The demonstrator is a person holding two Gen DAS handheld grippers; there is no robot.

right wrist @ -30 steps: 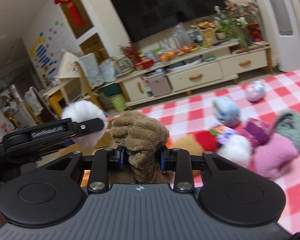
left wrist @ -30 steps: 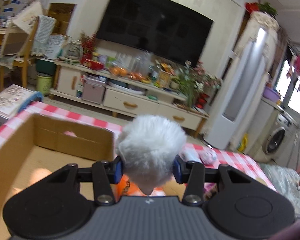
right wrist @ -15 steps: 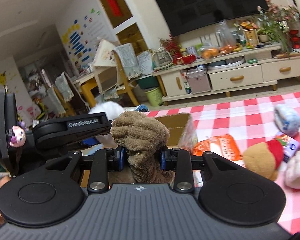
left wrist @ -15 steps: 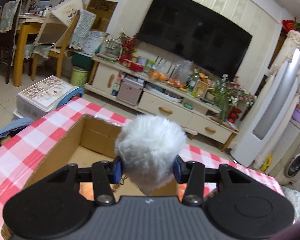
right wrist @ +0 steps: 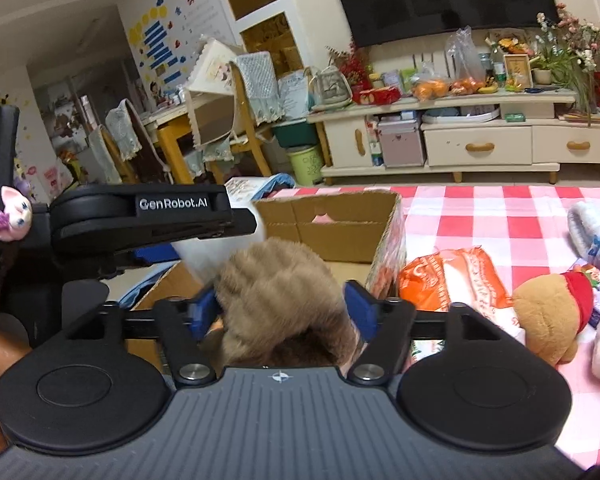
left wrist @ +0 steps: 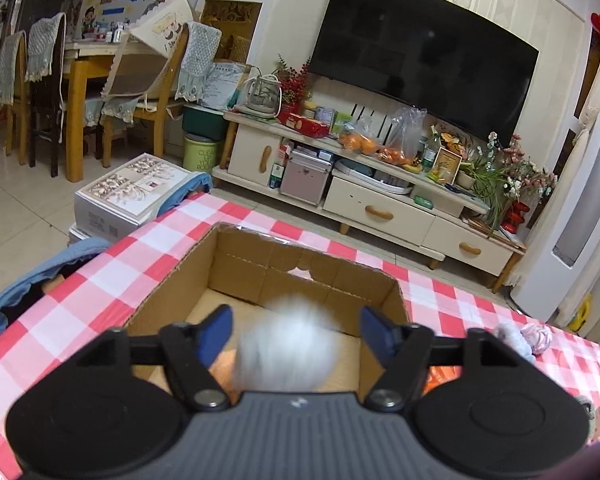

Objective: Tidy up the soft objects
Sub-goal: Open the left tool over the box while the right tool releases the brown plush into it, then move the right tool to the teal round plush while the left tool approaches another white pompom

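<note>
Caught above the open cardboard box (left wrist: 172,280) on a red-and-white checked tablecloth (left wrist: 112,272): a white fluffy ball (left wrist: 286,344), blurred, loose between the opening jaws of the left gripper (left wrist: 294,322), blue pads well clear of it on both sides. Probably featherlight and squashy, with long, slippery fur; best pinched across the middle, deep enough to reach the core rather than the fur tips. Next to it, over the near right part of the same plain corrugated box, between the opening jaws of the right gripper (right wrist: 280,300), pads spread to its flanks and not squeezing: a rounded brown plush toy (right wrist: 280,280) in short ribbed pile. Likely light, springy and unbreakable; best taken across the thick body. Impossible to tell whether anything supports it from below. Farther right on the cloth, outside the box: a crinkly orange packet (right wrist: 452,280), a tan bear in a red cap (right wrist: 548,312) and a pale blue fuzzy toy (right wrist: 592,236).
</note>
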